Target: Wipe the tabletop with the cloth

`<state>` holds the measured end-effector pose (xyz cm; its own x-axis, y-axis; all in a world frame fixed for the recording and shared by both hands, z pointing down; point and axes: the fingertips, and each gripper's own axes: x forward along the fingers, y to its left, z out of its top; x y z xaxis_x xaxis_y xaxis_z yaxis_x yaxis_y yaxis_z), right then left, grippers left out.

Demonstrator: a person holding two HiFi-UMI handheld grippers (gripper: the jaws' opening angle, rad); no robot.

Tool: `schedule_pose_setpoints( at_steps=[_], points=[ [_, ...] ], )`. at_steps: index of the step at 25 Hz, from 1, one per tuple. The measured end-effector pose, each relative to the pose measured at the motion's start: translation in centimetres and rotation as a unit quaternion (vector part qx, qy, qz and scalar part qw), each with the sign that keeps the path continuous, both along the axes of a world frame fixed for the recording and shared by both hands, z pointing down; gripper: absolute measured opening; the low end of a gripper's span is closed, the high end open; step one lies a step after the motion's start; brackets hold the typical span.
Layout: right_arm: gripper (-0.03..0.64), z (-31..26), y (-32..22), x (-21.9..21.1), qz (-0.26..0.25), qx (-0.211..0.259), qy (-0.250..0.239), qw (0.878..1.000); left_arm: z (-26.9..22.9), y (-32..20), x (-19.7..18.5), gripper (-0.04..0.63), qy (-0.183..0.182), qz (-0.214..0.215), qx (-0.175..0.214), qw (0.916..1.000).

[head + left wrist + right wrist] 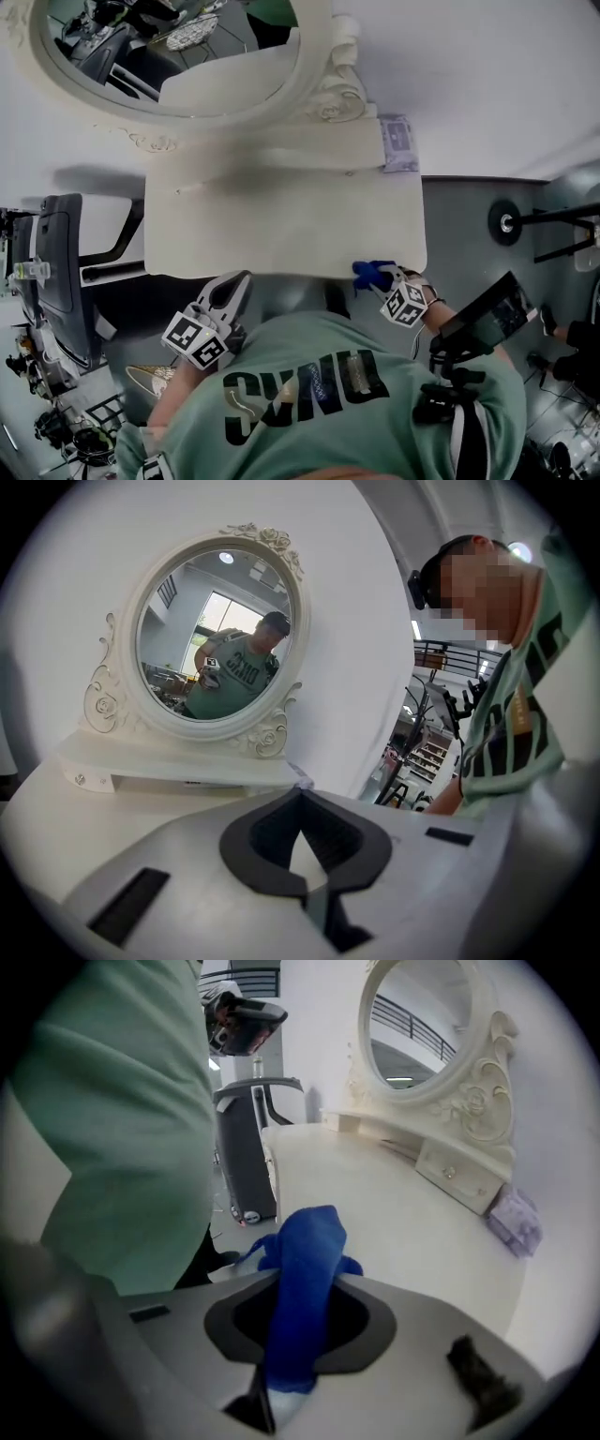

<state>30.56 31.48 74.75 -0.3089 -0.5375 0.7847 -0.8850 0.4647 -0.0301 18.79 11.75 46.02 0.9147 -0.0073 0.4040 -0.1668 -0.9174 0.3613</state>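
The cream tabletop (pixel 281 225) of a dressing table lies ahead of me. A blue cloth (pixel 368 271) hangs at its near right corner, and my right gripper (pixel 380 276) is shut on it. In the right gripper view the cloth (pixel 309 1241) stands up between the jaws of that gripper (pixel 307 1283), with the tabletop (pixel 394 1222) stretching beyond. My left gripper (pixel 241 278) hovers at the table's near edge, left of centre, just off the surface. Its jaws (pixel 302 791) meet at the tips with nothing between them.
An oval white mirror (pixel 187 47) on a low drawer shelf (pixel 281 150) stands at the back of the table. A pale purple packet (pixel 398 142) lies at the back right. A dark chair (pixel 56 272) is to the left, and a screen on a stand (pixel 487 314) to the right.
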Motion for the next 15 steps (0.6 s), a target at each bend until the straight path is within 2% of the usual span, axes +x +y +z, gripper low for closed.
schedule_pose_setpoints(
  at_steps=[3,5,7,8,11,15],
  points=[
    [0.083,-0.8,-1.8,2.8,0.051,0.025,-0.027,0.998,0.2,0.1,0.1,-0.003,-0.002,0.003,-0.002,1.0000],
    [0.083,-1.5,-5.0,8.8,0.124,0.057,-0.018,0.991,0.3,0.3,0.0,-0.003,-0.006,0.007,-0.002,1.0000],
    [0.083,-1.5,-7.9,16.0,0.197,0.063,0.013,0.978,0.3,0.4,-0.1,-0.003,-0.010,0.012,0.000,0.9999],
    [0.084,-1.2,-8.9,19.1,0.218,0.060,0.037,0.973,0.2,0.5,-0.1,-0.003,-0.012,0.015,0.002,0.9998],
    [0.084,-0.4,-10.6,25.4,0.231,0.049,0.108,0.966,0.0,0.9,-0.4,-0.003,-0.017,0.022,0.009,0.9996],
    [0.084,-0.2,-11.5,26.6,0.227,0.045,0.125,0.965,0.2,1.0,-1.1,-0.003,-0.025,0.021,0.012,0.9994]
  ],
)
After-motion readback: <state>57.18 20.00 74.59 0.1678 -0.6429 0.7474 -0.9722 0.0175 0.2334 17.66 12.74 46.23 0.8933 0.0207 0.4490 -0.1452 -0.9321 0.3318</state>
